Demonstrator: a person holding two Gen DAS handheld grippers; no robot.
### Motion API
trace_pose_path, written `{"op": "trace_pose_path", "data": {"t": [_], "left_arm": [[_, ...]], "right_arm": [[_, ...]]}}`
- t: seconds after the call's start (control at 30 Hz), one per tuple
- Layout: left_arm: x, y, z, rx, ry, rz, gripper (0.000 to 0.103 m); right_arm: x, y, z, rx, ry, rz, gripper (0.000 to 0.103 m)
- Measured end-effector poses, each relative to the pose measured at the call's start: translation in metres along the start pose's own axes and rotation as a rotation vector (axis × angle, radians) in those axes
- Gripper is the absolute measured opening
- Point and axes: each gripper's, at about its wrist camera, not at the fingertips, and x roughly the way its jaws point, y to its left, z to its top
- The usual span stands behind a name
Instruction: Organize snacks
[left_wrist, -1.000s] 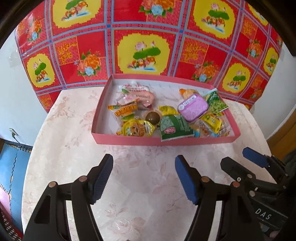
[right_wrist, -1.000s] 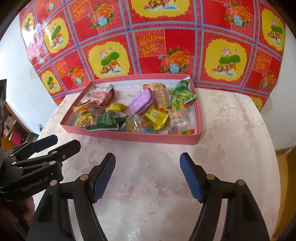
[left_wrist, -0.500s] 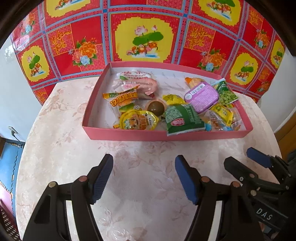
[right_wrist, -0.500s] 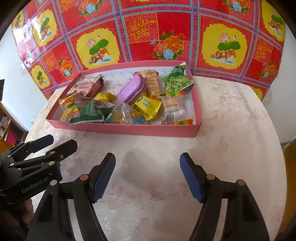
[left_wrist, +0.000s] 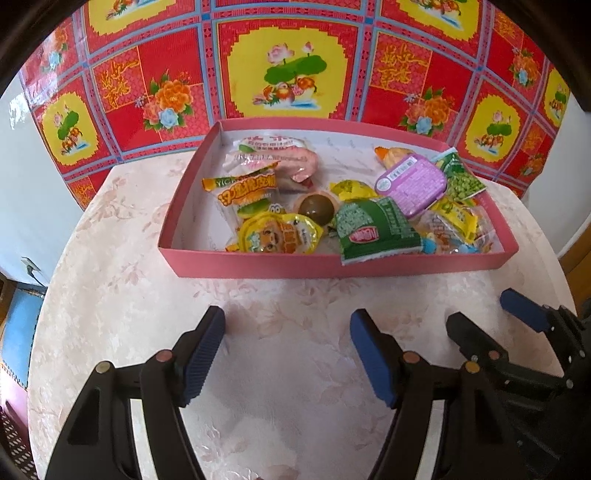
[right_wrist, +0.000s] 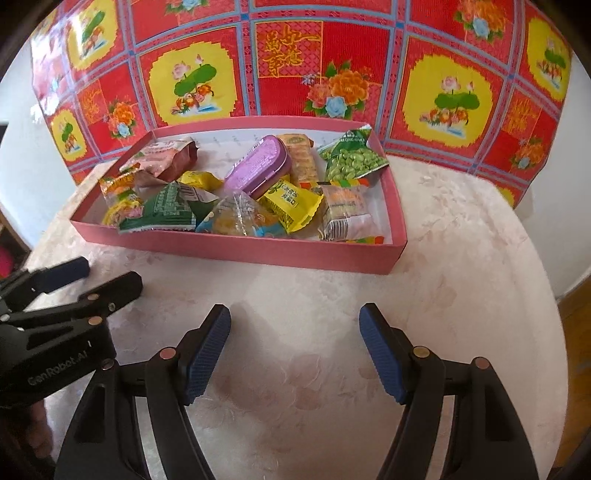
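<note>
A shallow pink box (left_wrist: 258, 264) (right_wrist: 258, 251) holds several wrapped snacks: a purple tin (left_wrist: 410, 183) (right_wrist: 258, 166), a green pea bag (left_wrist: 461, 181) (right_wrist: 351, 157), a dark green packet (left_wrist: 373, 229) (right_wrist: 166, 208), a yellow jelly cup (left_wrist: 279, 234), a brown ball (left_wrist: 316, 208) and a pink packet (left_wrist: 284, 158) (right_wrist: 166, 158). My left gripper (left_wrist: 288, 350) is open and empty, above the table just short of the box's near wall. My right gripper (right_wrist: 295, 347) is open and empty beside it, to the right; each gripper shows in the other's view.
The box stands on a round table with a pale floral cloth (left_wrist: 110, 277) (right_wrist: 461, 258). A red and yellow flowered sheet (left_wrist: 288, 74) (right_wrist: 295, 66) hangs behind the table. The table's edge curves close on both sides.
Both grippers have moved forward toward the box, which now looks larger and nearer. Both stay open and empty.
</note>
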Motion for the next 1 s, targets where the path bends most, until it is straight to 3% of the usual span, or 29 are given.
{"op": "trace_pose_path", "data": {"t": [0.47,1.0], "left_arm": [[0.0011,0.0001,-0.0028,0.012,-0.048,0.006,0.078],[0.0017,0.0001,-0.0024,0.011,-0.048,0.005,0.079]], "right_arm": [[0.0004,-0.0011,0.0009,0.008,-0.005,-0.005,0.076],[0.0003,-0.0010,0.0009,0.008,-0.005,-0.005,0.076]]}}
